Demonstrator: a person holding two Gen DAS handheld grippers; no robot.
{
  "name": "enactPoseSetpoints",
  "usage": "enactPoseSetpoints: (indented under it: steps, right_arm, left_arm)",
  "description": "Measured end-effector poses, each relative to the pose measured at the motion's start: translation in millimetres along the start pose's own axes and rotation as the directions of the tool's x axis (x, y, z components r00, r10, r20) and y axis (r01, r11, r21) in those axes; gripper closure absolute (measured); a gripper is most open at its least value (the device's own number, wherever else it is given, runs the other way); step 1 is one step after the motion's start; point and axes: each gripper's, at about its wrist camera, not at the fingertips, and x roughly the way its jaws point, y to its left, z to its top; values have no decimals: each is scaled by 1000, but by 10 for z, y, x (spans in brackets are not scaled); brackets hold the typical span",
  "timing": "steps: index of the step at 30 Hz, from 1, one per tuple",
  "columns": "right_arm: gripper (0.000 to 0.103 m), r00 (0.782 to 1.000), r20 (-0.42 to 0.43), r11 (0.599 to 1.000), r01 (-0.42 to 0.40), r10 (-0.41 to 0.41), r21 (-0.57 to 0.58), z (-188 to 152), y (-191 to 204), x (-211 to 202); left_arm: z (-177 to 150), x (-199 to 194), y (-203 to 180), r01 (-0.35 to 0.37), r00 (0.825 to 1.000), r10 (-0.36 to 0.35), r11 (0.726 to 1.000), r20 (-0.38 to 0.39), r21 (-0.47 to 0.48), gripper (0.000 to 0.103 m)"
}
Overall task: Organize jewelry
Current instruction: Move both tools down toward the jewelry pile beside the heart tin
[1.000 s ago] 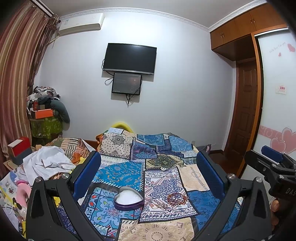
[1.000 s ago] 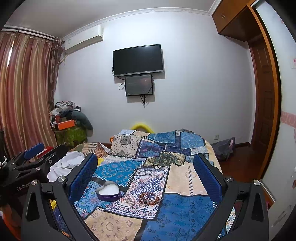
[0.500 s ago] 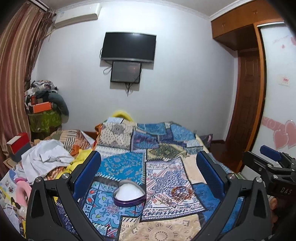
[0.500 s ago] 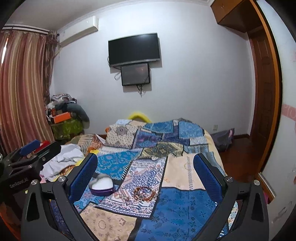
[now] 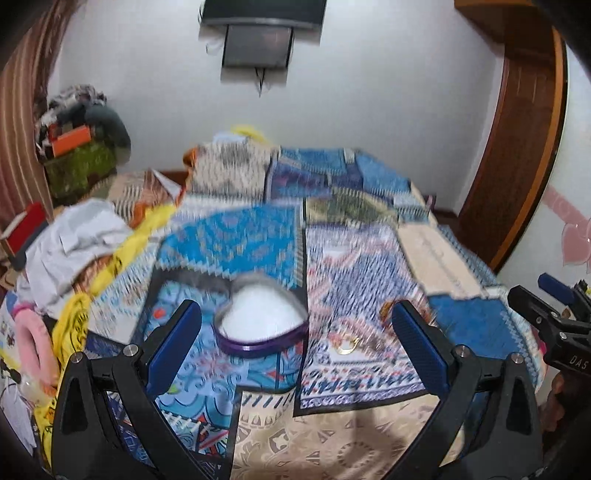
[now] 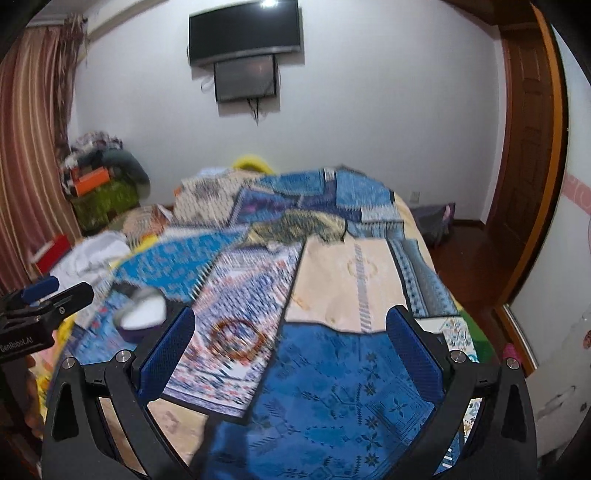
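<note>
The left gripper (image 5: 295, 339) is held wide open and empty above the quilt (image 5: 258, 243); the heart-shaped box (image 5: 261, 322) is seen between its fingers, lid off, white lining exposed. The right gripper (image 6: 291, 343) is likewise spread wide and empty, and the beaded bracelets (image 6: 238, 339) are seen just inside its left finger, flat on the quilt and blurred. A gold piece (image 5: 346, 348) is seen right of the box. Nothing is interposed between fingers and jewelry. White clothes (image 5: 70, 240) are piled at the left. Farther back, a TV (image 6: 243, 33) is mounted on the wall, and a door (image 6: 524, 155) is seen at the right.
</note>
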Motion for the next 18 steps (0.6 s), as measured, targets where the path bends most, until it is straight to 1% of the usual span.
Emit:
enactPoseSetpoints:
  steps: [2,5,7,9,10,13,15,16,18]
  right_arm:
    - [0,999,-43,1000,8,-9,-26,-67,-15,115]
    - [1,996,-87,999,-11,7,-47,-121,-20,218]
    - [1,993,-116,997,-35,27,-66,-176,7,270]
    - [1,990,-133,995,-56,45,-83,-206,46,295]
    - [1,989,-136,994,-66,54,-88,-203,53,321]
    - [12,983,-157,989,-111,95,-99,-225,86,382]
    - [25,978,-175,987,-133,115,-95,-228,107,423]
    - [28,974,-184,984,-151,132,-92,-236,117,428]
    - [42,969,-195,982,-171,151,-87,-234,153,474]
  left_arm:
    - [-70,137,16,8,999,-8,1000,-43,6,0]
    - [-171,292,14,48,994,-47,999,-97,16,0]
    - [-230,374,3,72,989,-69,997,-128,19,5]
    - [-266,444,-61,92,982,-86,995,-166,30,17]
    - [-282,483,-80,103,979,-95,994,-183,34,20]
    - [-333,562,-129,127,970,-115,991,-212,46,31]
    - [-354,608,-146,147,964,-131,988,-232,51,42]
    - [-361,629,-150,157,961,-140,986,-240,49,44]
    - [-367,664,-156,179,954,-162,983,-254,43,54]
